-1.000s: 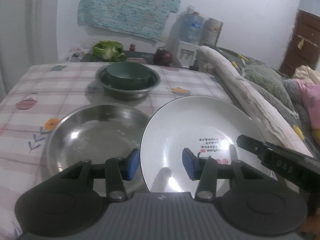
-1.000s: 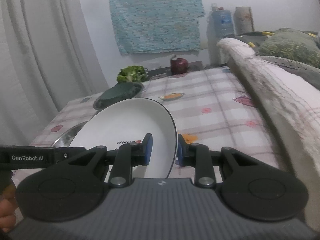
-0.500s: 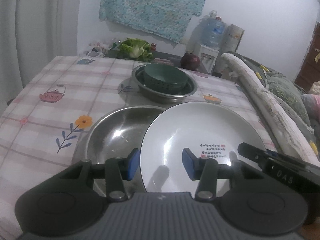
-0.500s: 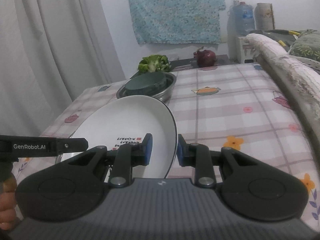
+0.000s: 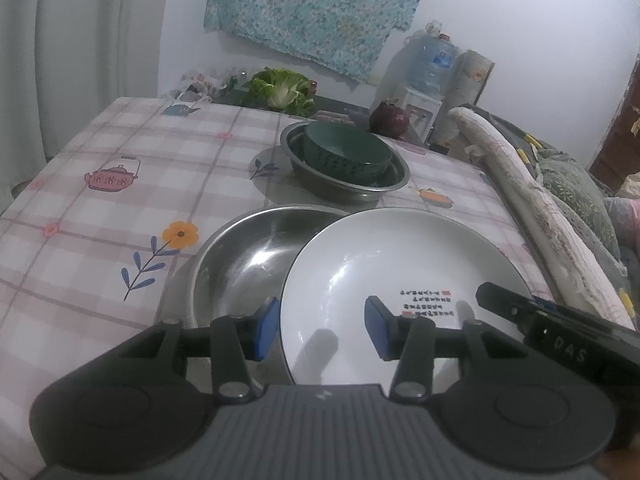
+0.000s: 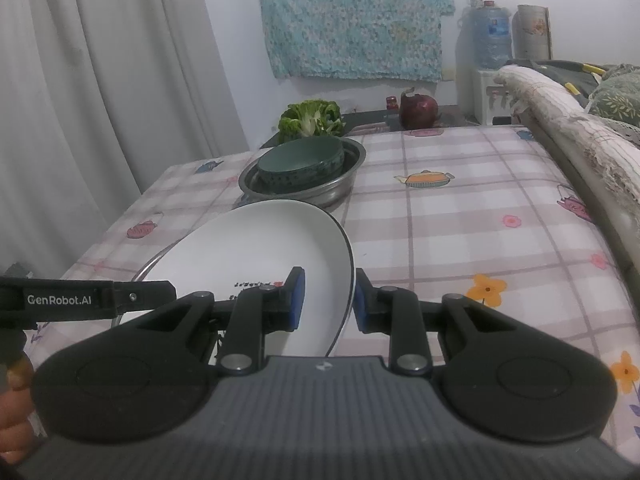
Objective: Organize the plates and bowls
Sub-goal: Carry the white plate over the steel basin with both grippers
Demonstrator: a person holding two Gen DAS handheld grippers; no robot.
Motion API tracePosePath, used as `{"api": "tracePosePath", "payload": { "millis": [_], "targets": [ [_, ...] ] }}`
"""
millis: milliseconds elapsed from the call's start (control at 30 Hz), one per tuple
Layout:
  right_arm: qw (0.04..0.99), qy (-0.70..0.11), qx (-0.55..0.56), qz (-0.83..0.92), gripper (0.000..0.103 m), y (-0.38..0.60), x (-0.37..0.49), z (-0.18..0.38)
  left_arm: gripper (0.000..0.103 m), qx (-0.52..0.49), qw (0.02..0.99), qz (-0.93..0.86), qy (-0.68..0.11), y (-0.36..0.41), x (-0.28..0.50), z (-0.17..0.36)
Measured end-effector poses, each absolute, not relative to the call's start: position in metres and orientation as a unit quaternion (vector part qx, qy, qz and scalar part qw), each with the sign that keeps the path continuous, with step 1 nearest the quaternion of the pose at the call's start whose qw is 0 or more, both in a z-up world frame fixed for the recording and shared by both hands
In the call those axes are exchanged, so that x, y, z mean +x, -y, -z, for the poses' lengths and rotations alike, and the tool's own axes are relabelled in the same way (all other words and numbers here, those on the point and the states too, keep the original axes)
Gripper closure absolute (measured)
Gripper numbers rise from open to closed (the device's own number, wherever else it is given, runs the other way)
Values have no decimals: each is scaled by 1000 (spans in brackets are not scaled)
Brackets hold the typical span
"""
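A white plate with printed text [image 5: 400, 264] [image 6: 256, 248] is held tilted over the right part of a large steel plate [image 5: 248, 256] [image 6: 154, 266]. My right gripper [image 6: 329, 306] is shut on the white plate's right rim; it also shows in the left wrist view [image 5: 552, 324]. My left gripper [image 5: 322, 328] is open, its jaws straddling the white plate's near left rim. A dark green bowl [image 5: 346, 152] [image 6: 302, 160] sits inside a steel bowl [image 5: 348, 184] [image 6: 316, 188] farther back.
The table has a checked cloth with flower and teapot prints [image 5: 120, 184]. A lettuce [image 5: 282, 90], a red onion [image 5: 389, 120] and a water jug [image 5: 430, 64] stand behind it. A bed with rolled bedding [image 5: 532, 200] runs along the right. A curtain [image 6: 100, 80] hangs left.
Both grippers have pulled back and turned left across the frames, so more of the table shows. The white plate stays in the right gripper over the steel plate.
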State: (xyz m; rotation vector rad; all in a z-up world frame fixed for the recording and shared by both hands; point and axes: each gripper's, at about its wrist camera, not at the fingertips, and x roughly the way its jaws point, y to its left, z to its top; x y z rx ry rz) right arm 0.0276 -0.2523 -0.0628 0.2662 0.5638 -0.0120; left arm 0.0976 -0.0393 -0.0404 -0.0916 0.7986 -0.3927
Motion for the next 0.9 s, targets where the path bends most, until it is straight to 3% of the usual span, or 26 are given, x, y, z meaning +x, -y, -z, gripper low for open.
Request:
{"api": "tracePosePath", "payload": {
  "millis": [600,900],
  "targets": [
    [944,-305,128,6,79,240,46,68,55,-44,898,176,-400,25,111,51],
    [949,-293,119,4,79,232,52,61,53,-8,925,190,-330,24,94,26]
  ]
}}
